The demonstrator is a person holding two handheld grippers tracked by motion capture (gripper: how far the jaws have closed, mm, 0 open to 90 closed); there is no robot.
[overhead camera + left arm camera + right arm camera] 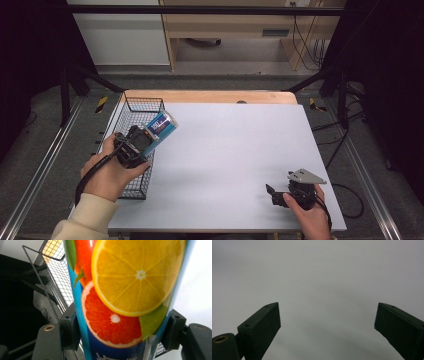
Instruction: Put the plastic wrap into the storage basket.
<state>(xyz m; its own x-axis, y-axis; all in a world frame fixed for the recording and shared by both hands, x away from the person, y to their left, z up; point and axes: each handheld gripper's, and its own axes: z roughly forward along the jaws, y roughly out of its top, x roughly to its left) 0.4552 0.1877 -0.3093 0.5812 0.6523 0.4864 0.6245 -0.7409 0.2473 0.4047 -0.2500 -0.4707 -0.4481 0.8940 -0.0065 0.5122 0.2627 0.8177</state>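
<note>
Holding a juice carton (162, 124) in the left gripper (141, 138) above the wire basket (134, 114).
Left jaws clamp both sides of the blue carton printed with orange and grapefruit slices (125, 290), tilted over the basket's right edge at the table's (240, 150) left side. Right gripper (272, 194) sits low near the front right, jaws wide apart, nothing between them, grey tabletop (324, 285) beyond.

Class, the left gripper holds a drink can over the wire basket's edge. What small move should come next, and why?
Probably lower the can into the wire basket. The left gripper clamps it tilted above the basket's right rim, off the table, while the right gripper rests open and idle.
</note>
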